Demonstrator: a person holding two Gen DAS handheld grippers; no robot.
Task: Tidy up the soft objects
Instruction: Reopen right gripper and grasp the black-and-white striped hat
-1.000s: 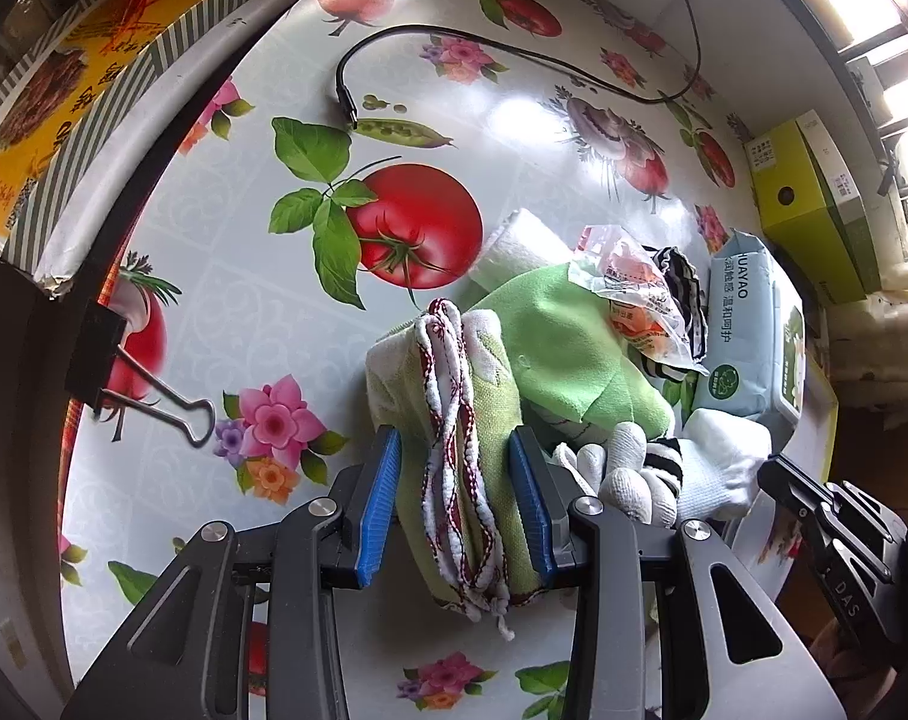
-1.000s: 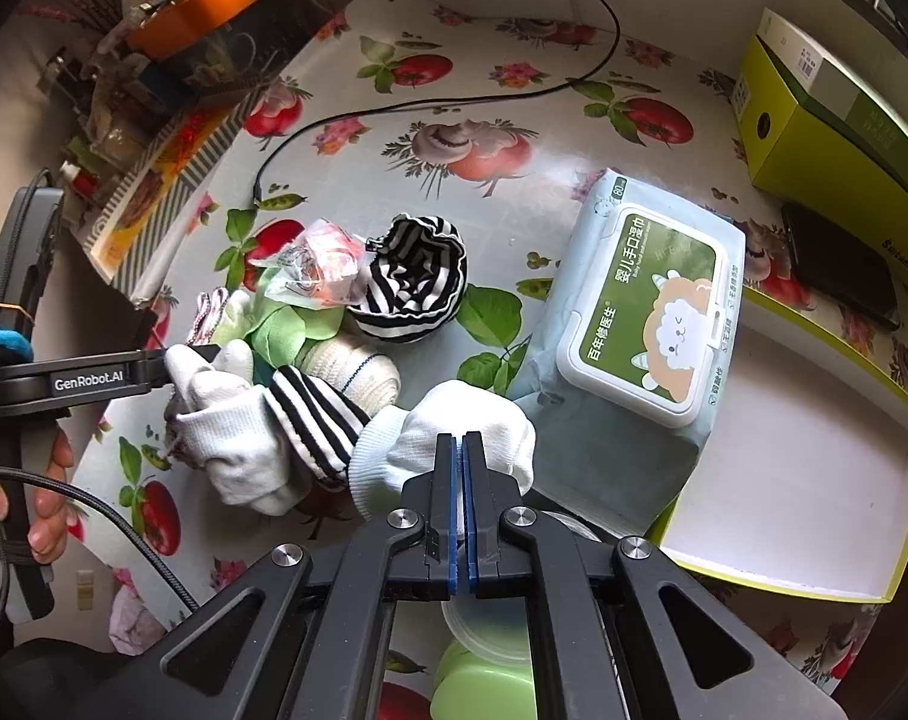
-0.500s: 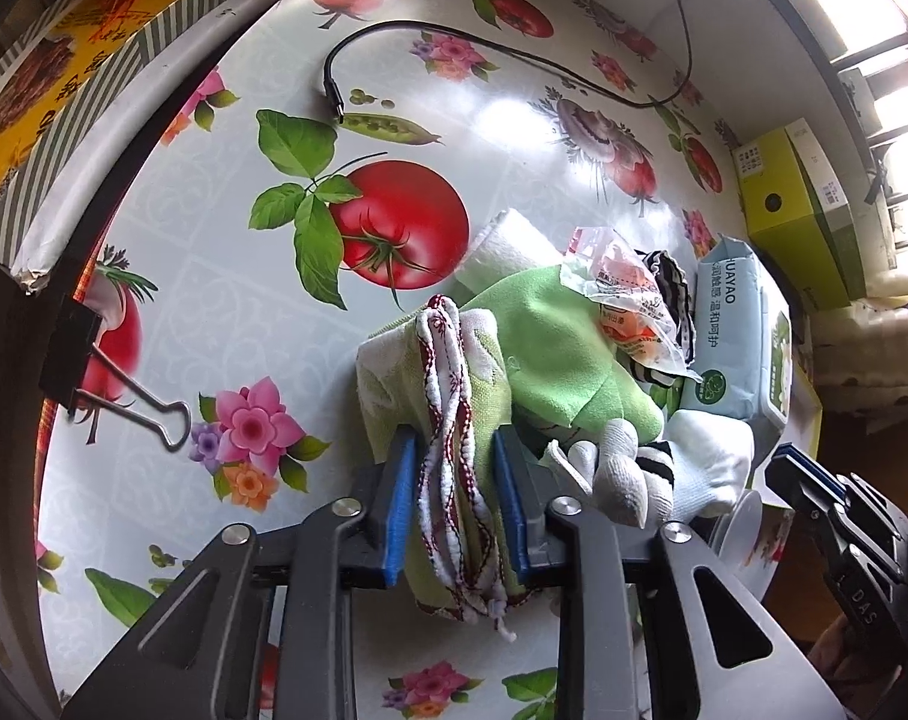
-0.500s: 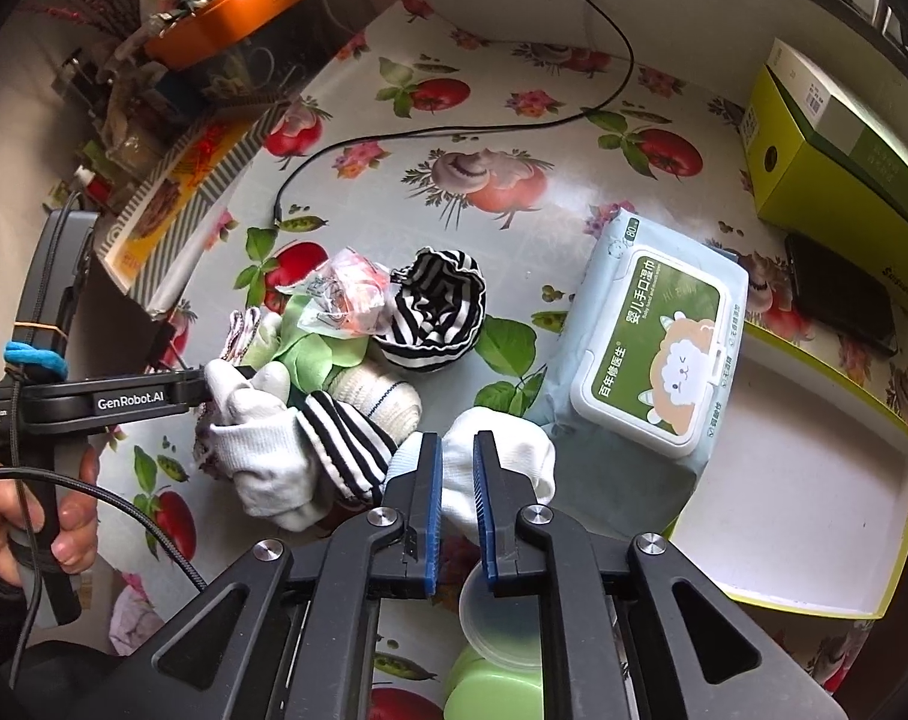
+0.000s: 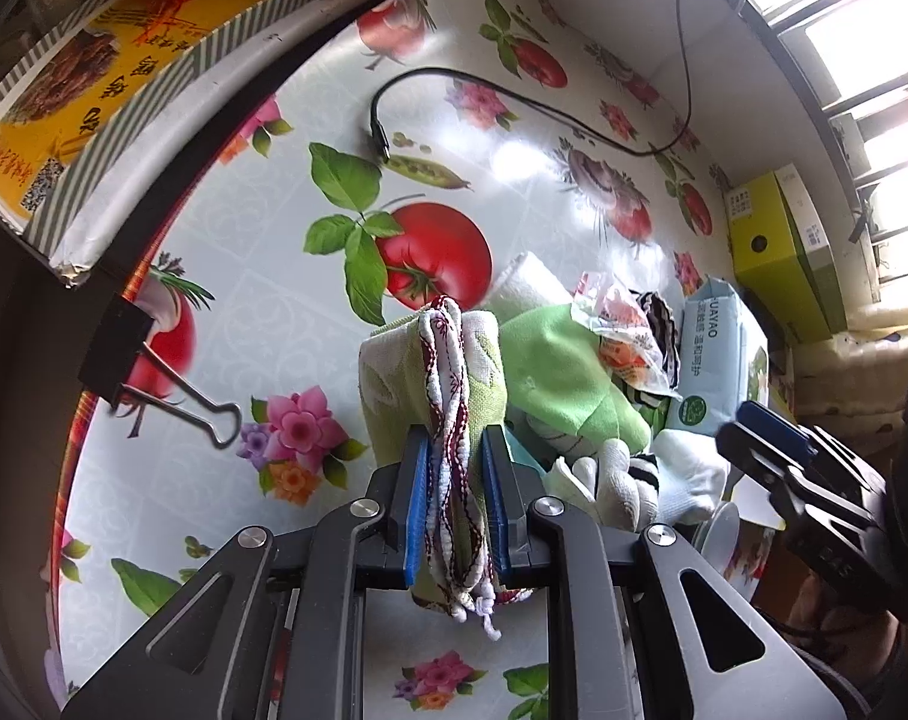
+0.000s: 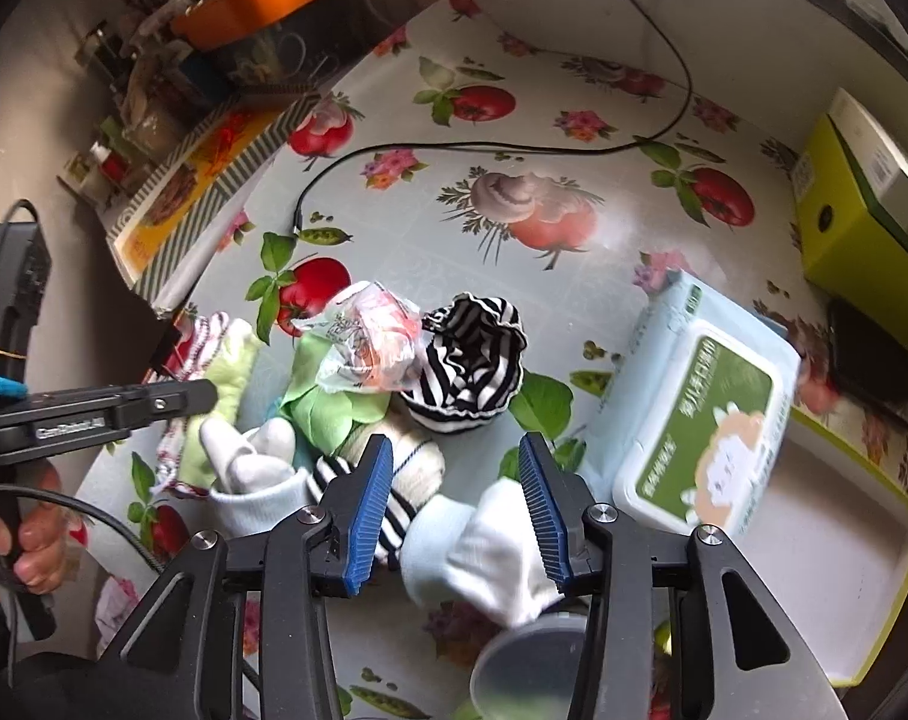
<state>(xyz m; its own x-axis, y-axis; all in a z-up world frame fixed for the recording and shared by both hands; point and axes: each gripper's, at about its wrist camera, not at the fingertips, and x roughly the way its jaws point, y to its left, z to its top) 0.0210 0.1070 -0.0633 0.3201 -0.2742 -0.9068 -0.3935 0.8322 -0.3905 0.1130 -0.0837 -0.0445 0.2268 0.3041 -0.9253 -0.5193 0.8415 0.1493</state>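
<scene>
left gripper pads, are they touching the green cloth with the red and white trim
Touching. In the left wrist view the left gripper, jaws closing, has both blue pads against the green cloth, trim bunched between them.

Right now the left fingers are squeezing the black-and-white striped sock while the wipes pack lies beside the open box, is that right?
Not quite. The left wrist view shows the left fingers closing on the green cloth with red-and-white trim, not the striped sock, which lies free on the table. The wipes pack does lie beside the open box.

Bare tablecloth (image 6: 429, 276) beyond the sock pile (image 6: 393, 420); wipes pack (image 6: 706, 414) blocks the right.
</scene>
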